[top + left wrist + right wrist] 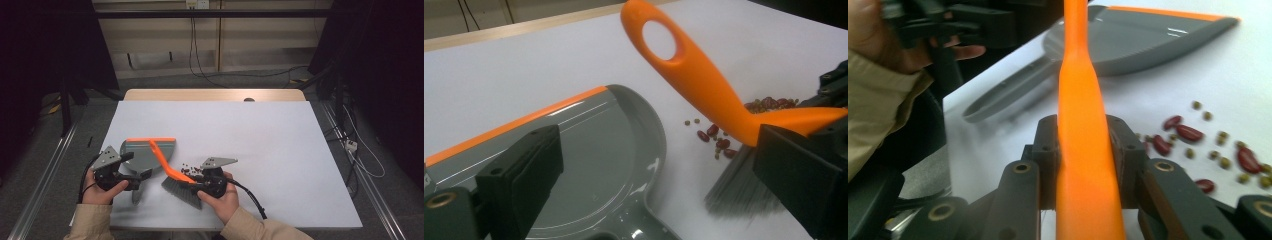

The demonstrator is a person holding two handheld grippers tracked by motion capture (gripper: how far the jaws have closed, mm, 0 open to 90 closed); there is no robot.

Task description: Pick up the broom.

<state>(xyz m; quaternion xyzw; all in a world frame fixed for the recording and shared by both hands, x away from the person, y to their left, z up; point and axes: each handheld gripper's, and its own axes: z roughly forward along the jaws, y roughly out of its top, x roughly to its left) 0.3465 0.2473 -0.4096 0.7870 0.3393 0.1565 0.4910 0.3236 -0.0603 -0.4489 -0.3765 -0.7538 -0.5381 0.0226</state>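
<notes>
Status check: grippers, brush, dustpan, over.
Right gripper shut on brush. Left gripper at dustpan, grip unclear. Beans loose beside bristles, nothing blocking.

Dustpan (145,152) blocks left (far tabletop (240,125) open).

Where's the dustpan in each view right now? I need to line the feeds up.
High view: the grey dustpan lies left of centre, orange lip away from the person.
Left gripper view: dustpan fills lower left.
Right gripper view: dustpan lies top right.
Shared landmark: the orange brush handle beside it.
</notes>
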